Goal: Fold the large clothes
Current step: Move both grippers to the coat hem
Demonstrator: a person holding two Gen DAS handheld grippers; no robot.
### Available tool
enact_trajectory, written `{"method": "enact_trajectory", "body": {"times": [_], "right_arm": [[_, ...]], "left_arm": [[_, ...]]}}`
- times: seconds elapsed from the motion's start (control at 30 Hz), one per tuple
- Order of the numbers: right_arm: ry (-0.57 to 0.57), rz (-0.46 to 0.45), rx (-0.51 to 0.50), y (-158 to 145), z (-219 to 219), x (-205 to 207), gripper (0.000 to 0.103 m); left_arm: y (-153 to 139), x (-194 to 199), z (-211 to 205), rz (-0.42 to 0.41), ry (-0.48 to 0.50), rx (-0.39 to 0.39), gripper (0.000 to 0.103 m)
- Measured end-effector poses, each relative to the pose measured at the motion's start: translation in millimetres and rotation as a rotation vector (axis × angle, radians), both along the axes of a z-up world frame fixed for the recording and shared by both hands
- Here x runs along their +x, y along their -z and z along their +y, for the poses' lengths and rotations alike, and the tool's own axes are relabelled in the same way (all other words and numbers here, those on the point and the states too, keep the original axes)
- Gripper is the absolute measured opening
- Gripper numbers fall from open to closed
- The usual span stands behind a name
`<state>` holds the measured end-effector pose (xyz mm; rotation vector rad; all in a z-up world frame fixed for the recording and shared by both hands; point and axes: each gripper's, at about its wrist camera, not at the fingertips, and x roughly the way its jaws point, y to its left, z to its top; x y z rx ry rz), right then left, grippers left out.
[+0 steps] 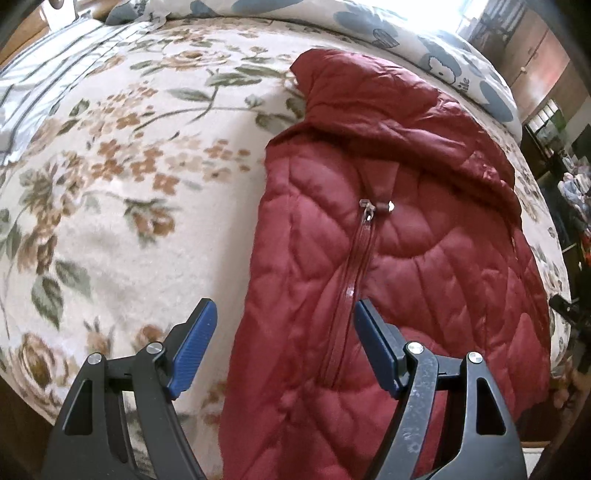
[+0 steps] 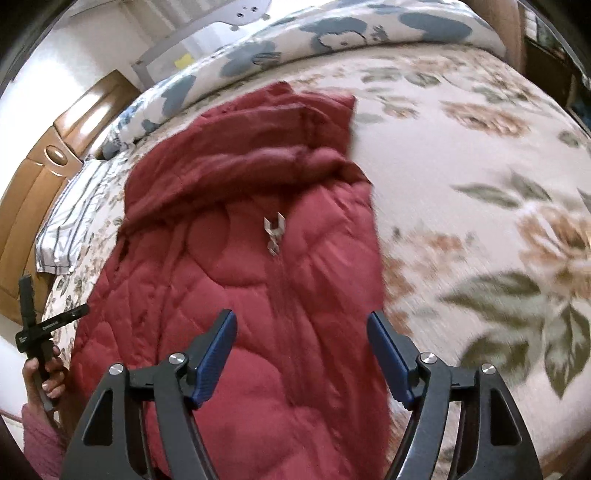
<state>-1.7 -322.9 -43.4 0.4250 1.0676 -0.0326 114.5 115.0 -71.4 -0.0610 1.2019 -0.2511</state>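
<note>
A red puffy jacket [image 1: 388,258] lies flat on a bed with a flowery blanket [image 1: 129,166]. The jacket is zipped up, and its silver zipper pull [image 1: 369,212] sits near the top, just under the folded hood. A blue and white quilt [image 2: 332,29] lies bunched along the far side of the bed, and a striped pillow [image 2: 70,225] is at the left.

The left gripper [image 1: 284,332] is open and holds nothing. It hangs over the jacket's left edge. The right gripper [image 2: 302,347] is open too, with nothing in it, above the jacket's right side. A hand [image 2: 44,373] in a pink sleeve shows at the left.
</note>
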Motion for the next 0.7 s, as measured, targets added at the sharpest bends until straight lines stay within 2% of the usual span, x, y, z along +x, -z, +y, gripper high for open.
{"method": "enact_trajectory", "body": {"times": [0.27, 0.43, 0.6, 0.7], "right_arm": [[0.053, 0.045, 0.034, 18.0, -15.2, -40.2, 0.075], [0.055, 0.059, 0.066, 25.7, -15.9, -58.7, 0.074], [0.048, 0.076, 0.071, 33.4, -13.7, -73.6, 0.074], [0.041, 0.08, 0.108, 38.9, -12.2, -81.7, 0.074]], "left_arm": [[8.6, -21.4, 15.8, 0.027, -0.017, -0.029, 0.077], [12.6, -34.8, 17.6, 0.039, 0.0, -0.038, 0.077], [13.7, -45.4, 20.7, 0.054, 0.011, -0.08, 0.077], [14.6, -52.1, 22.8, 0.058, 0.018, -0.09, 0.08]]}}
